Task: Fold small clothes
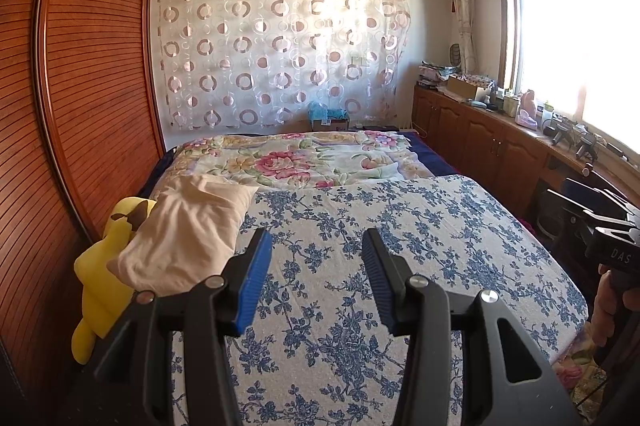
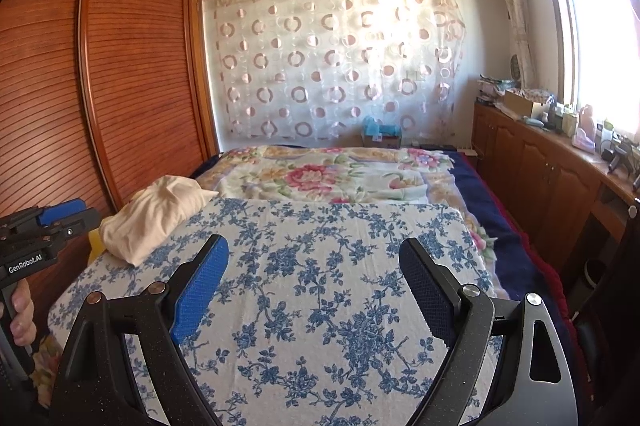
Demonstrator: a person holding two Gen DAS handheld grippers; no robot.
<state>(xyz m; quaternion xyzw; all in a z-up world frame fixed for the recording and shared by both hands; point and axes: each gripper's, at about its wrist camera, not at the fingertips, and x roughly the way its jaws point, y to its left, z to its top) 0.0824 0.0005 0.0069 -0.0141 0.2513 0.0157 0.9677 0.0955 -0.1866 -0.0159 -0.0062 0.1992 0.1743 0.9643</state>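
A cream-coloured small garment [image 1: 184, 234] lies crumpled at the left edge of the blue-flowered mat [image 1: 400, 246] on the bed; it also shows in the right wrist view [image 2: 152, 218], on the mat [image 2: 320, 266]. My left gripper [image 1: 316, 246] is open and empty, held above the mat just right of the garment. My right gripper [image 2: 314, 254] is open and empty above the mat's middle. Each gripper's body shows at the edge of the other's view, the right one [image 1: 600, 238] and the left one [image 2: 48, 226].
A yellow plush toy [image 1: 104, 266] sits between garment and wooden wardrobe [image 1: 80, 86]. A pink-flowered quilt [image 1: 304, 158] covers the far bed. Wooden cabinets [image 1: 480, 142] with clutter run along the right under the window. A patterned curtain [image 1: 280, 46] hangs behind.
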